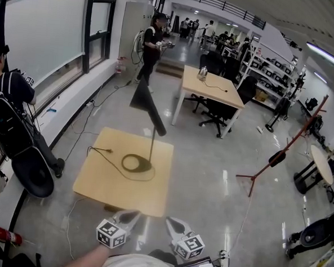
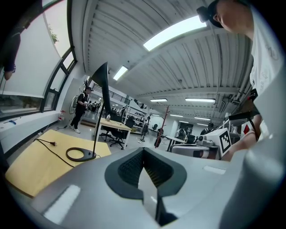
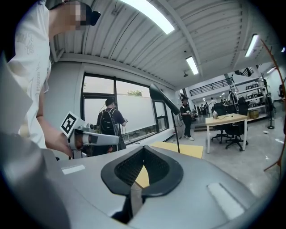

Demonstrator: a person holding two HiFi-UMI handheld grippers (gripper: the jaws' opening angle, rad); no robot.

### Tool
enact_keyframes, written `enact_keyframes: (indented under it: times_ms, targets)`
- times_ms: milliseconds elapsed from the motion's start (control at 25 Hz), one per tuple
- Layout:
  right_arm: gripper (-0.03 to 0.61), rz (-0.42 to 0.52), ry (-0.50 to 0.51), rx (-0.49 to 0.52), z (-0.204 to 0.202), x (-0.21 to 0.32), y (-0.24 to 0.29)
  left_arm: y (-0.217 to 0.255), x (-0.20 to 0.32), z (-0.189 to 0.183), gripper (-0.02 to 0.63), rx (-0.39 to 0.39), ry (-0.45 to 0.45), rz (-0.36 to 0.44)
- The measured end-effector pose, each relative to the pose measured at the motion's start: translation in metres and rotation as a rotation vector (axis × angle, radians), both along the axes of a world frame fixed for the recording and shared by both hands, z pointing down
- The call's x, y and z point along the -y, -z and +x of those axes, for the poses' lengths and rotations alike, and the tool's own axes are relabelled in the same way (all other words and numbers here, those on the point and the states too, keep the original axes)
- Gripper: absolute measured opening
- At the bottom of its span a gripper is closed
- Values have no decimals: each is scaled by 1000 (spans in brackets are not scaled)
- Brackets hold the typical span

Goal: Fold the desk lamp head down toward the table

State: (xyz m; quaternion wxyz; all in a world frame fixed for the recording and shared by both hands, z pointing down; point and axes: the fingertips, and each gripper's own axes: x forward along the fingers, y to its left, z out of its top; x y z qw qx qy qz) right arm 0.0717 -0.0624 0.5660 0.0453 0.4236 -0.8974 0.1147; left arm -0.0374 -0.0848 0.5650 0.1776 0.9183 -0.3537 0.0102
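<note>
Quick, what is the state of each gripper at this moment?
Left gripper: closed, jaws together, holding nothing.
Right gripper: closed, jaws together, holding nothing.

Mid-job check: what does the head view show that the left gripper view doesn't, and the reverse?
Head view only: the whole top of the table, with the left gripper and right gripper at its near edge, and a fire extinguisher on the floor. Left gripper view only: the left gripper's jaws close up, together with nothing between them, and the ceiling light. Both: the desk lamp with its head raised, its plug on the table, and the right gripper.
</note>
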Motion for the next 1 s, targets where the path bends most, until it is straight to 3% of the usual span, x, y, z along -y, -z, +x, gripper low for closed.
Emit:
enact_keyframes:
  times_ms: [520, 1000]
  targets:
    - [14, -12, 70, 4, -4, 42, -7, -5, 29, -2, 2, 19, 75, -23]
    - [14, -26, 106, 18, 14, 120, -19, -2, 108, 20, 2, 42, 103, -17]
